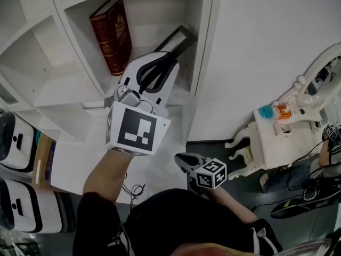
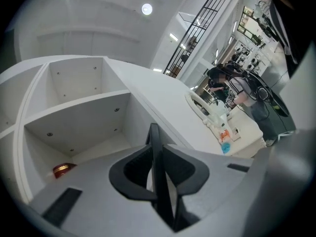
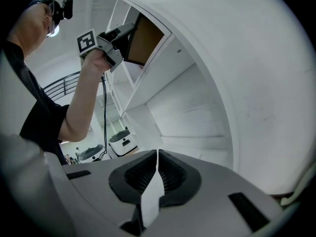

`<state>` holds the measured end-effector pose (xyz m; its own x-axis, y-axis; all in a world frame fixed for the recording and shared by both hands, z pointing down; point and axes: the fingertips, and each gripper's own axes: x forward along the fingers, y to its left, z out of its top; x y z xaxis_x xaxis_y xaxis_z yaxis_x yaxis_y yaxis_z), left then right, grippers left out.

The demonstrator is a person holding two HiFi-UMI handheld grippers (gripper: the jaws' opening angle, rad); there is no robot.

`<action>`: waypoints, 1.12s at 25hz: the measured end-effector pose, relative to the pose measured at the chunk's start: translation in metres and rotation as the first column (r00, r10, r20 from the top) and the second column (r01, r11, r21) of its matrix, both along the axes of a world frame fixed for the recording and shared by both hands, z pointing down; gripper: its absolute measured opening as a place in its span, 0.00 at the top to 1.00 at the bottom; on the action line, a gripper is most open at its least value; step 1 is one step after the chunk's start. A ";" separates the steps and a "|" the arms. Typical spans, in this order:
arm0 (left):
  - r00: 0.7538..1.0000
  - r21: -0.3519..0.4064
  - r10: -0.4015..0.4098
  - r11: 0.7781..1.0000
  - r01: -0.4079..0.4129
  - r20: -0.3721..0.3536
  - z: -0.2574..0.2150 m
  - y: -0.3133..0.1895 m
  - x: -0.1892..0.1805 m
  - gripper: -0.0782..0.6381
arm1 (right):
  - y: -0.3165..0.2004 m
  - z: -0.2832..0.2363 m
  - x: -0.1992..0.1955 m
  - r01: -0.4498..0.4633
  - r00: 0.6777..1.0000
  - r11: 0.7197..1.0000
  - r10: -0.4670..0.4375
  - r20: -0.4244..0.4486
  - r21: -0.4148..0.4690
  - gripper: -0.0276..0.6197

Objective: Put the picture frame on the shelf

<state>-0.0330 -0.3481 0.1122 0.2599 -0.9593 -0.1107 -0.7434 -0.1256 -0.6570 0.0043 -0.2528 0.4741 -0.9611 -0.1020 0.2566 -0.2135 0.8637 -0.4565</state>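
Picture frame [image 1: 182, 37] is clamped by left gripper [image 1: 166, 57] jaws, right gripper [image 1: 180, 159] clenched empty; toppling off the shelf [image 1: 69, 87] is risked if released tilted.

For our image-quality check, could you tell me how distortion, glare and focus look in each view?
Head view: sharp, evenly lit, shelf edges bowed. Left gripper view: fisheye, black corners, ceiling lights flaring. Right gripper view: same fisheye, white wall nearly featureless.

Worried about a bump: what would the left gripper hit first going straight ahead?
The left gripper is shut on the picture frame, which leads; it would likely meet the shelf's right side wall first, though depth is unclear.
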 end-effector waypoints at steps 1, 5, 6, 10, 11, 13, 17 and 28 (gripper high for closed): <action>1.000 -0.005 -0.004 1.000 0.004 0.008 0.001 -0.001 0.000 0.80 | 0.000 0.000 0.000 0.000 1.000 1.000 0.000 0.001 0.000 0.92; 0.999 -0.029 -0.025 0.999 0.026 0.031 0.004 -0.010 -0.001 0.80 | -0.001 0.000 0.002 0.001 1.000 1.000 0.000 0.003 -0.001 0.92; 0.999 -0.036 -0.031 0.999 0.032 0.033 0.004 -0.012 -0.002 0.80 | -0.001 0.000 0.002 0.000 1.000 1.000 0.000 0.003 -0.002 0.92; 0.998 -0.060 -0.044 0.997 0.047 0.038 0.008 -0.018 -0.006 0.80 | -0.001 0.002 0.003 -0.001 1.000 1.000 0.001 0.001 -0.005 0.92; 0.998 -0.065 -0.047 0.997 0.050 0.041 0.009 -0.019 -0.006 0.80 | -0.002 0.002 0.003 0.000 1.000 1.000 0.000 0.001 -0.005 0.92; 0.997 -0.069 -0.052 0.996 0.055 0.050 0.009 -0.020 -0.008 0.80 | -0.003 0.002 0.002 0.001 1.000 1.000 -0.001 0.003 -0.003 0.92; 0.998 -0.046 -0.051 0.998 0.053 0.034 0.005 -0.020 -0.012 0.80 | -0.004 0.003 0.000 0.004 1.000 1.000 -0.004 0.002 -0.007 0.92; 0.979 0.075 -0.015 0.997 0.031 -0.204 -0.014 -0.009 -0.036 0.80 | -0.005 0.007 0.001 -0.001 1.000 1.000 0.000 -0.018 -0.014 0.92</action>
